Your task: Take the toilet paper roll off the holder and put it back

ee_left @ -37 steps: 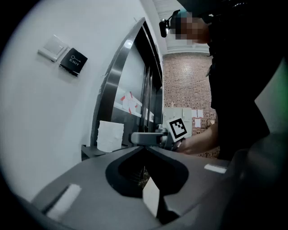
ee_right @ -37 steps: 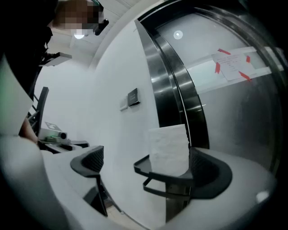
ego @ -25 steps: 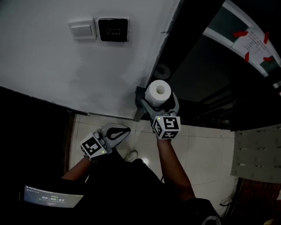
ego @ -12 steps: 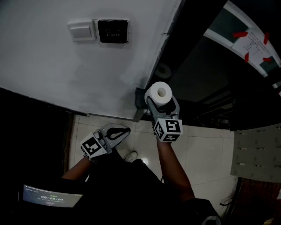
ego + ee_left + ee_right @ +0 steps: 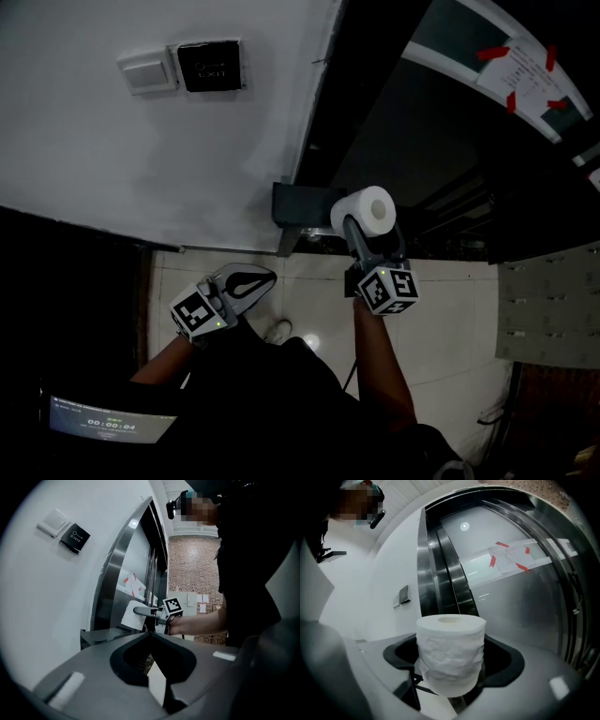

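Note:
The white toilet paper roll (image 5: 369,209) is clear of the dark grey holder (image 5: 298,208) on the wall corner, just to its right. My right gripper (image 5: 367,223) is shut on the roll, one jaw on each side. In the right gripper view the roll (image 5: 450,656) stands upright between the jaws, with its core hole facing up. My left gripper (image 5: 246,281) hangs low over the floor, shut and holding nothing. From the left gripper view the roll (image 5: 132,616) and the right gripper (image 5: 149,613) show past the holder (image 5: 101,635).
A white switch (image 5: 147,72) and a black exit button plate (image 5: 210,66) sit on the white wall. To the right is a steel lift door with a taped paper notice (image 5: 514,70). Below are a tiled floor (image 5: 441,319), a shoe (image 5: 278,330) and a lit screen (image 5: 108,419).
The right gripper has closed on the roll, taken it off the holder and carried it to the right. The left gripper has stayed where it was.

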Demonstrator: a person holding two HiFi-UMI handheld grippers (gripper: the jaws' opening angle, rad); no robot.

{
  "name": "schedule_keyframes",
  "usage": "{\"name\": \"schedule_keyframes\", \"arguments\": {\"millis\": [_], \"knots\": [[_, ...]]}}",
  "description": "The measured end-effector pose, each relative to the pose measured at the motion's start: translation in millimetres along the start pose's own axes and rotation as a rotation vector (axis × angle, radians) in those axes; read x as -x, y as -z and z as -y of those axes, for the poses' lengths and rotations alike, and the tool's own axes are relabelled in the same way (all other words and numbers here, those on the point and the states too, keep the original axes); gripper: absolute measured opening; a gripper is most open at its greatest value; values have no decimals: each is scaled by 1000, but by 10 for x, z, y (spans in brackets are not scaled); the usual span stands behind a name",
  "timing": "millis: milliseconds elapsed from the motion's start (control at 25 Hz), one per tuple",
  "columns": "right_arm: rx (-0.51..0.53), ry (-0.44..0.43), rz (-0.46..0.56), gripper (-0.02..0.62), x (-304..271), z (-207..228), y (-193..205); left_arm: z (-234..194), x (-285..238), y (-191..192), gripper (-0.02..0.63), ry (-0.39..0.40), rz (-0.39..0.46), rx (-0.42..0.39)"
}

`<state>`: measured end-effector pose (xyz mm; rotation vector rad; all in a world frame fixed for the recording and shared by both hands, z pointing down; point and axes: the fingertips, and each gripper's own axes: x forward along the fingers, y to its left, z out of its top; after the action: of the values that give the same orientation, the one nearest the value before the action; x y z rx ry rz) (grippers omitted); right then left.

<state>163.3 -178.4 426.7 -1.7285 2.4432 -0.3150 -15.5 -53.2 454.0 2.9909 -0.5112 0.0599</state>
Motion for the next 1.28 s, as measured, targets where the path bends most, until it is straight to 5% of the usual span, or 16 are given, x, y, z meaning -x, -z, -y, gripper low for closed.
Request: {"name": "schedule_keyframes", "arguments": {"millis": [240,440,640,1280], "knots": [[-153,51,48,407,176,371,43,95,-141,-24,2,24,-7,12],[-570,5,208,407,256,790,60,140,-174,-50,2,15,-23,27],[-889,132,234,407,352,1280,574,139,-161,-53,2,1,-27,30],[-1201,118,120,407,-30,911,1593,39,19,-40,2,-50,-25,8]]}}
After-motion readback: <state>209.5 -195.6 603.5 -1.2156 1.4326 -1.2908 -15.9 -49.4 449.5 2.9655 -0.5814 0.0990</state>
